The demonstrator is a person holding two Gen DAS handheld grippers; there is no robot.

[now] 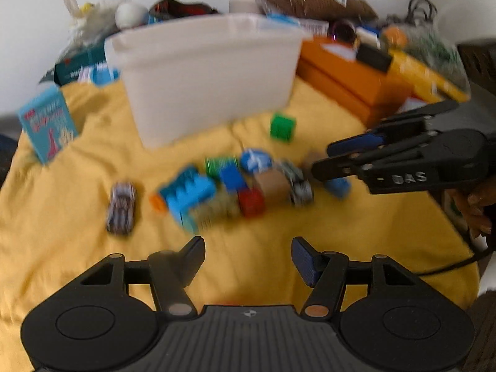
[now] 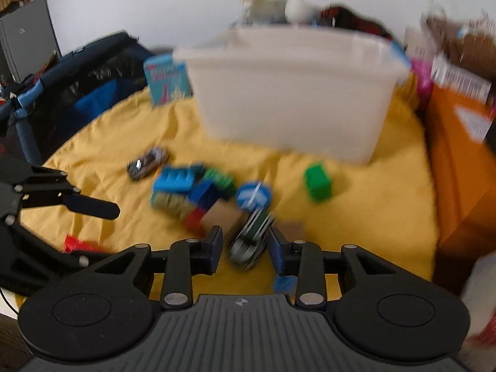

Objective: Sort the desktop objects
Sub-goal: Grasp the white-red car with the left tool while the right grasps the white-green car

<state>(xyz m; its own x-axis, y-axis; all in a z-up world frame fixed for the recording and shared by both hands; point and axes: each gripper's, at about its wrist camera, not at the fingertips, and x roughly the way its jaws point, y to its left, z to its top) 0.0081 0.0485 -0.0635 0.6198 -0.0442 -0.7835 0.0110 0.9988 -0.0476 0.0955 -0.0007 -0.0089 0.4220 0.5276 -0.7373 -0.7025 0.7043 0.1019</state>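
Observation:
A blurred pile of toy blocks (image 1: 217, 186) (image 2: 198, 192) lies on the yellow cloth (image 1: 77, 248) in front of a white bin (image 1: 204, 74) (image 2: 294, 93). My right gripper (image 2: 246, 246) (image 1: 322, 159) is open, and its fingers straddle a grey toy car (image 2: 251, 238) (image 1: 297, 183) at the pile's right end; no contact shows. My left gripper (image 1: 248, 249) (image 2: 105, 232) hangs open over bare cloth short of the pile. A small red piece (image 2: 77, 243) lies by it. A striped toy car (image 1: 121, 207) (image 2: 147, 162) and a green cube (image 1: 282, 127) (image 2: 317, 183) lie apart from the pile.
A blue card box (image 1: 46, 124) (image 2: 167, 79) stands left of the bin. Orange boxes (image 1: 350, 77) (image 2: 458, 155) and piled clutter line the right and back. A dark netted cot (image 2: 62, 93) borders the cloth on the left. A person's hand (image 1: 474, 207) holds the right gripper.

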